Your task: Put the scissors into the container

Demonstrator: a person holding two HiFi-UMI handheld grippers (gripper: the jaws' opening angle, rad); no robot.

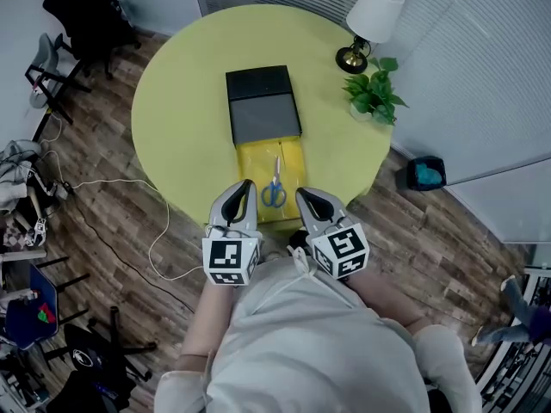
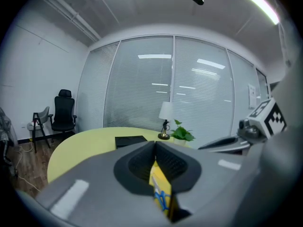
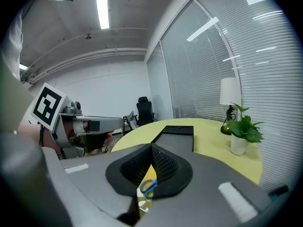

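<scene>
Head view: 1 black container (image 1: pixel 263 103) on 1 round yellow table (image 1: pixel 172 101). 1 yellow mat (image 1: pixel 293 157) touches the container's near edge, with the blue-handled scissors (image 1: pixel 274 189) lying on it. The left gripper (image 1: pixel 247 185) and right gripper (image 1: pixel 302 194) flank the scissors.
Left gripper view: jaws together, nothing clamped.
Right gripper view: jaws together, nothing clamped.

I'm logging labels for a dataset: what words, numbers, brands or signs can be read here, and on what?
No readable text anywhere.
On the left marker cube and the right marker cube: black-and-white square patterns only, no letters.
On the black container, scissors and lamp: no print visible.
</scene>
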